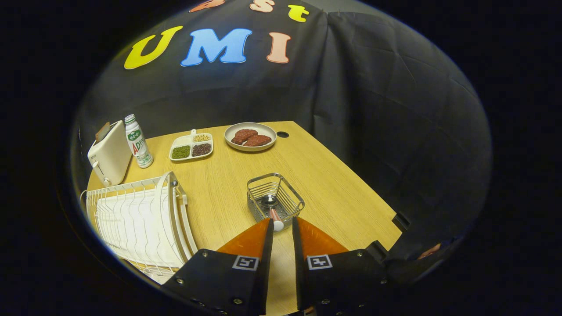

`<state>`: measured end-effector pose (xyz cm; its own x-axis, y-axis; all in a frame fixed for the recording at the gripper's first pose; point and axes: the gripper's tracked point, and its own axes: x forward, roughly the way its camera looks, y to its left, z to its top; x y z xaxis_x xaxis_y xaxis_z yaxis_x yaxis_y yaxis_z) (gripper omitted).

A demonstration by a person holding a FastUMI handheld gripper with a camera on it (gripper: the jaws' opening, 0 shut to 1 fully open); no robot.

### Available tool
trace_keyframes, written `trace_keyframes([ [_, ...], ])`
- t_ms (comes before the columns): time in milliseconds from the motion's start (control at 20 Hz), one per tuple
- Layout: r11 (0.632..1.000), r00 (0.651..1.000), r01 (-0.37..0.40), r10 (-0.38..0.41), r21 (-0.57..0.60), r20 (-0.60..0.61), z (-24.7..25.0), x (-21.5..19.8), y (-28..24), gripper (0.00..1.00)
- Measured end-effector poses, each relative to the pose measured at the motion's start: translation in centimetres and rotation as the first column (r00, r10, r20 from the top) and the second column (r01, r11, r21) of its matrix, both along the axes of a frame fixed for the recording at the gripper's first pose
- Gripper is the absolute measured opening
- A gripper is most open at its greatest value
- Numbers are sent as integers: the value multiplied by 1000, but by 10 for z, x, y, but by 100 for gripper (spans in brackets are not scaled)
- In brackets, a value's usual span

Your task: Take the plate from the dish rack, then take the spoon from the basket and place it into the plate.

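Currently the gripper (283,228) hovers above the counter (333,184), aimed down at the wire basket (275,199) just ahead of its fingers. Jaws stand a little apart, nothing between them; a narrow gap shows bare counter. The spoon (273,210) lies in the basket, bowl toward the far side, handle sloping up over the near rim so its rounded end sits right at the gap between the fingertips. That lean leaves the handle clear of the wire, likely the easiest place to pinch.

Left of the fingers sits the white dish rack (140,219). A pale plate (170,215) appears to stand on edge in its slots near the right end, so judged from this view the plate step looks not done, though the gripper is lined up on the spoon. Hard to be sure of the plate outline against the white wires.

Further back: toaster (109,153) and bottle (138,141) beside the rack, divided tray (192,147) of beans, and a grey dish (250,136) with two meat patties, all well apart from the basket.
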<state>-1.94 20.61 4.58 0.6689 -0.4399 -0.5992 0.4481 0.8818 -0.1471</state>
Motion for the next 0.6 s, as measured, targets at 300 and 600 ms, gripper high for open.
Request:
trace_keyframes([
  [300, 1000, 1000, -20, 20, 6, -8, -4, 5, -1, 26],
  [600, 999, 1000, 3, -2, 33, -30, -16, 9, -13, 26],
])
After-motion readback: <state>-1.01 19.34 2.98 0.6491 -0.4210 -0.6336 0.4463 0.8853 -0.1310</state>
